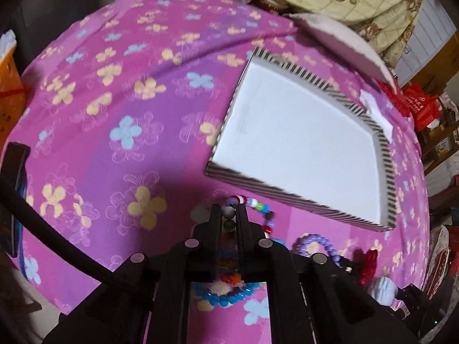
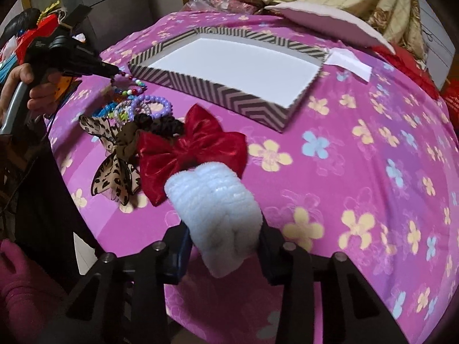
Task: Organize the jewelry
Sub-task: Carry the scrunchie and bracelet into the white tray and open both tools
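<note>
Pink flowered cloth, striped box

The cloth [image 2: 358, 143] has yellow and blue flowers; box [image 2: 229, 91] black-and-cream zigzag, white inside; bow [image 2: 195, 149] red; scrunchie [image 2: 215, 200] white.

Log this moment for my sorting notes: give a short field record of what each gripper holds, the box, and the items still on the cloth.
left gripper: shut on multicoloured bead string
right gripper: shut on white fluffy scrunchie
striped box: open, white inside, nothing in it
still on cloth: red bow, leopard bow, dark scrunchie, purple bead bracelet
surface: pink flowered cloth
</note>
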`<state>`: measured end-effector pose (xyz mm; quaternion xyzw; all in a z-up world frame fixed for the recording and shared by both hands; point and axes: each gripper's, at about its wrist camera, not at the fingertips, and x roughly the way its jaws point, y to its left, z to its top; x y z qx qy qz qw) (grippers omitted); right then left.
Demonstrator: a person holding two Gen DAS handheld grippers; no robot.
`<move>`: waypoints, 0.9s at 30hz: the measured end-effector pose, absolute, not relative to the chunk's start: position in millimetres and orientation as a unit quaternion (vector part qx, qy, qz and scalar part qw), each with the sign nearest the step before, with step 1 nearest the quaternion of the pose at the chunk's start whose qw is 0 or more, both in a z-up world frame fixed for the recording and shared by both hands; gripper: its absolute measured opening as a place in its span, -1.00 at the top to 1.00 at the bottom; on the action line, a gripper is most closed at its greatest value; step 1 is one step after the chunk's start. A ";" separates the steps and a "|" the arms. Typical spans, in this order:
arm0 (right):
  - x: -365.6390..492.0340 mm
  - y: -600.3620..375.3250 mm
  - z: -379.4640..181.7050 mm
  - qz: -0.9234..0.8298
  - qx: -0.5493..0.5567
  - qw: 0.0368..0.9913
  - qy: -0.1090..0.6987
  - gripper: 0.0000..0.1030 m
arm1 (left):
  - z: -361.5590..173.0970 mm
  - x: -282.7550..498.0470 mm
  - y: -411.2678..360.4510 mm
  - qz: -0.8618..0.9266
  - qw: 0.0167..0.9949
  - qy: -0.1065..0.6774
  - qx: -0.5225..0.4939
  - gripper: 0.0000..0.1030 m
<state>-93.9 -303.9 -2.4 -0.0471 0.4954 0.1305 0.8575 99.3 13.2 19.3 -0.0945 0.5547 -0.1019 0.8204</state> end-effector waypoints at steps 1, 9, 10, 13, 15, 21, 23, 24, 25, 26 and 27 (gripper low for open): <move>-94.8 -306.2 -1.4 0.128 -0.043 0.858 0.495 0.22 | 25.0 97.6 12.9 -0.103 0.823 0.550 -0.095 0.52; -93.6 -322.3 25.8 0.118 -0.001 0.877 0.466 0.23 | 66.7 94.6 5.8 -0.118 0.842 0.519 -0.091 0.52; -91.1 -323.1 31.5 0.116 0.003 0.880 0.461 0.23 | 71.8 94.3 4.6 -0.121 0.843 0.516 -0.091 0.52; -78.7 -322.5 46.8 0.107 0.009 0.889 0.444 0.23 | 84.9 97.4 -0.6 -0.124 0.848 0.508 -0.087 0.52; -67.2 -321.7 54.7 0.098 0.014 0.894 0.438 0.23 | 90.7 101.0 -5.0 -0.122 0.852 0.503 -0.082 0.52; -16.1 -316.0 62.4 0.081 0.023 0.895 0.438 0.23 | 93.7 124.9 -23.6 -0.114 0.855 0.502 -0.069 0.52; 2.6 -312.5 58.8 0.070 0.020 0.895 0.440 0.23 | 88.1 134.1 -29.6 -0.108 0.853 0.506 -0.065 0.52; 9.1 -311.7 56.4 0.068 0.021 0.894 0.442 0.23 | 83.8 139.8 -33.2 -0.105 0.851 0.511 -0.065 0.52; 18.0 -311.6 53.4 0.067 0.027 0.893 0.445 0.23 | 80.4 143.5 -36.2 -0.103 0.850 0.513 -0.064 0.52; 24.2 -311.4 50.5 0.066 0.032 0.891 0.447 0.23 | 75.8 148.4 -38.8 -0.099 0.849 0.516 -0.062 0.52; 32.0 -310.7 46.9 0.065 0.037 0.890 0.451 0.23 | 71.0 153.4 -40.4 -0.093 0.848 0.517 -0.062 0.52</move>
